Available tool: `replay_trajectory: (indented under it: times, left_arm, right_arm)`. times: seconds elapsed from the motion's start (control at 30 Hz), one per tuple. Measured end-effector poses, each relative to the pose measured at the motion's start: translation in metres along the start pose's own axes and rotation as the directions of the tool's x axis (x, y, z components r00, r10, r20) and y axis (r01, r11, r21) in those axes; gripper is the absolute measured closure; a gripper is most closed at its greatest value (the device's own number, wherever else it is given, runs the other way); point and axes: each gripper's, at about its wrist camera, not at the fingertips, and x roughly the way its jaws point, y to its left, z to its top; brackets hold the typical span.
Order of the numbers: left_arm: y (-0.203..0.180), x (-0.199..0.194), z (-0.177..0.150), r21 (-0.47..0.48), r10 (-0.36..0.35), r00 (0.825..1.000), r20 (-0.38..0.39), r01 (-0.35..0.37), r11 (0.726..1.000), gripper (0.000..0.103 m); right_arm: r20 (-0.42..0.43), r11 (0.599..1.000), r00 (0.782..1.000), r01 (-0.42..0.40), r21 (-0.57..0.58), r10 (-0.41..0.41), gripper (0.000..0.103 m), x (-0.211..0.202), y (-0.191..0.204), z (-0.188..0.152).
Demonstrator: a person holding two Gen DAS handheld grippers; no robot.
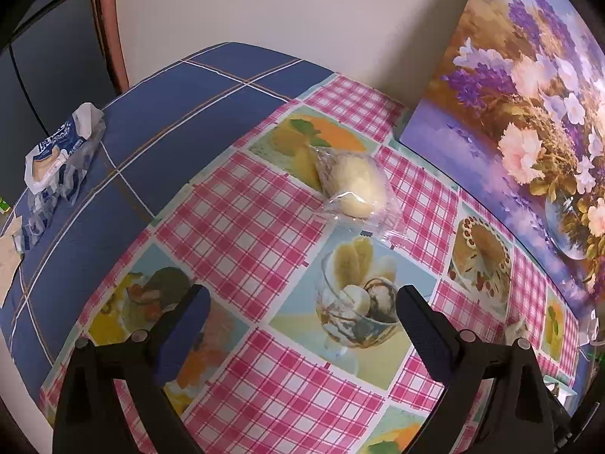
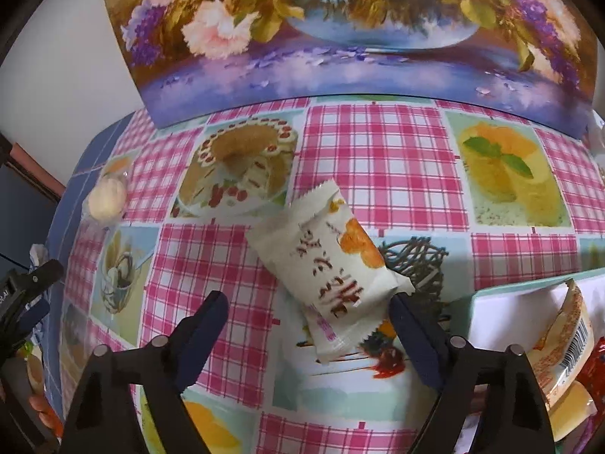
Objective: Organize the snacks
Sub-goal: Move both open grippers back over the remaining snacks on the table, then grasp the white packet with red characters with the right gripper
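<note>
Right hand-held gripper [image 2: 306,302] spread wide, nothing held, poised low over the tabletop [image 2: 378,143]. Directly ahead and between the open fingers, a white pack [image 2: 329,265] printed with an orange picture, lying flat, long axis slanted from far-left to near-right; near end just beside the right fingertip [image 2: 401,302], contact impossible to judge, left finger well apart from it. Off to the right, a white box [image 2: 487,302] with a teal rim, already holding other wrapped snacks [image 2: 567,340], probably the place for sorting. Left hand-held gripper [image 1: 302,299] likewise wide open and empty, hovering above the checked cloth. Ahead of it and slightly right, a clear-wrapped pale bun [image 1: 355,185], apart from the fingers, long axis running away and a little leftward. Farther left, on the blue cloth, a blue-and-white wrapper [image 1: 60,151], crumpled, well apart. Behind everything, a flower painting [image 1: 529,113] leaning against the wall. Judging by nearness, right side better placed for the white pack: closing across its slanted width likely calls for a slight twist or a nudge leftward to centre it. Bun better suited to the left side.
</note>
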Motion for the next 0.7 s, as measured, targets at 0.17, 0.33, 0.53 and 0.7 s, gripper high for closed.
replay_trajectory:
  times: [0.17,0.33,0.53,0.7]
  left_arm:
    - [-0.001,0.002,0.000,0.002,-0.009,1.000,-0.009,0.009,1.000,0.004]
    - [-0.003,0.003,-0.001,0.005,-0.012,1.000,-0.010,0.012,1.000,0.004]
    - [-0.005,0.004,-0.002,0.009,-0.013,1.000,-0.014,0.013,1.000,0.004]
    - [-0.008,0.009,-0.003,0.015,-0.010,1.000,-0.019,0.010,1.000,0.004]
  right_arm:
    - [-0.010,0.999,1.000,-0.003,-0.039,0.003,0.020,0.002,0.012,-0.003]
    - [-0.012,0.997,1.000,-0.010,-0.075,0.009,0.021,0.002,0.023,-0.004]
    - [0.000,0.998,1.000,0.019,-0.057,-0.019,0.022,0.007,0.018,0.000]
    - [0.041,0.997,0.997,0.062,-0.052,-0.060,0.022,0.005,0.012,0.008]
